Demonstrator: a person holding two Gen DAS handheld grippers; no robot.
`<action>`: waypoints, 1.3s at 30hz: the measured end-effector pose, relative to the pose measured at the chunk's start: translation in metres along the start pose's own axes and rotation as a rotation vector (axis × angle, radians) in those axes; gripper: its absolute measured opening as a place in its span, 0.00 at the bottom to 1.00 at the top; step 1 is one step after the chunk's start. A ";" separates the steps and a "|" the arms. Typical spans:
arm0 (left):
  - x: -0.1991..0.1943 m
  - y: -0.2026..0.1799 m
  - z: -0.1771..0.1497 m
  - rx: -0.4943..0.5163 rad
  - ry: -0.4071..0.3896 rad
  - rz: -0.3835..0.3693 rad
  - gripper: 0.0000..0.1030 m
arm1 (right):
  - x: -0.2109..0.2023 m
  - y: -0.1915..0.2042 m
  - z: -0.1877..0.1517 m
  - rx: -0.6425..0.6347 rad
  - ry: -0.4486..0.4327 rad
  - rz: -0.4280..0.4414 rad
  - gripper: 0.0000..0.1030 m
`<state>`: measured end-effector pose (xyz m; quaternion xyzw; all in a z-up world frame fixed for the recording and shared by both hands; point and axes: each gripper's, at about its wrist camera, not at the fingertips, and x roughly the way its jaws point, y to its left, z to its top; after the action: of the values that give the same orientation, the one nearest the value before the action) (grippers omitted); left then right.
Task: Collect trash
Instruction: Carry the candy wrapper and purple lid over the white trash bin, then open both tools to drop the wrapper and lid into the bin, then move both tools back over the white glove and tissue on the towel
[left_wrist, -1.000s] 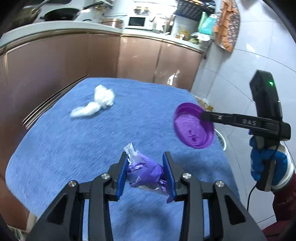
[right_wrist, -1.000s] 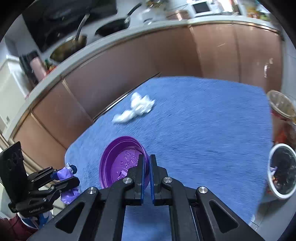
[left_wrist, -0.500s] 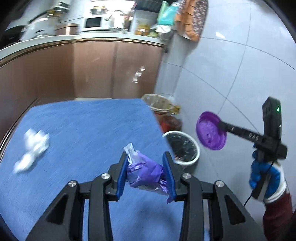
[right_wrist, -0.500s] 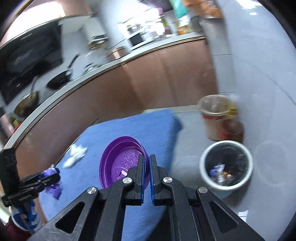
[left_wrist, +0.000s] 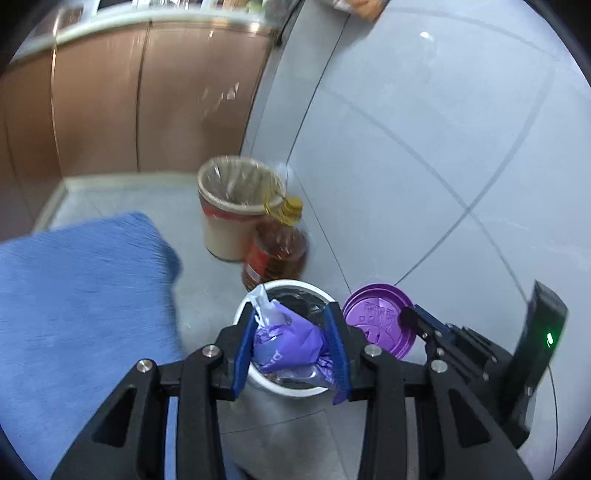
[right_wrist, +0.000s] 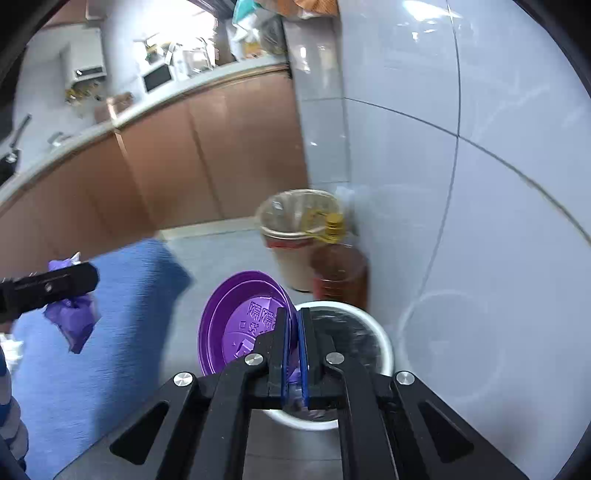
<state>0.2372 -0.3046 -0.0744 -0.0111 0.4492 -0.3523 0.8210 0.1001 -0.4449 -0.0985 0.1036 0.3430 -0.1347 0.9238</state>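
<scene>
My left gripper (left_wrist: 291, 328) is shut on a crumpled purple wrapper (left_wrist: 291, 341) and hangs over the white waste bin (left_wrist: 284, 387) on the floor. My right gripper (right_wrist: 292, 332) is shut on the rim of a purple plastic lid (right_wrist: 240, 321), held on edge just left of the white waste bin (right_wrist: 384, 343). From the left wrist view the purple lid (left_wrist: 376, 317) shows right of the bin, pinched by the right gripper (left_wrist: 408, 315). In the right wrist view the purple wrapper (right_wrist: 72, 317) hangs from the left gripper (right_wrist: 94, 277) at the left.
Behind the white bin stand a beige bin lined with a clear bag (left_wrist: 236, 210) and an amber bottle with a yellow cap (left_wrist: 277, 251), both against the tiled wall (left_wrist: 424, 147). The blue-covered table (left_wrist: 74, 314) ends at the left. Brown cabinets (left_wrist: 129, 103) run behind.
Both grippers have swung right, off the blue table and over to the white bin on the floor, still holding the wrapper and the lid. The white tissue has left view.
</scene>
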 end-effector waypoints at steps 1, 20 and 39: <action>0.013 0.001 0.002 -0.007 0.015 0.003 0.34 | 0.007 -0.003 0.000 -0.009 0.004 -0.024 0.05; 0.098 0.001 0.008 -0.075 0.076 0.003 0.57 | 0.078 -0.021 -0.013 -0.026 0.091 -0.153 0.43; -0.123 0.000 -0.046 -0.025 -0.266 0.234 0.61 | -0.082 0.045 -0.005 -0.038 -0.142 -0.064 0.75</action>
<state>0.1603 -0.2190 -0.0122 -0.0155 0.3393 -0.2443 0.9083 0.0514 -0.3862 -0.0437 0.0653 0.2822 -0.1647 0.9429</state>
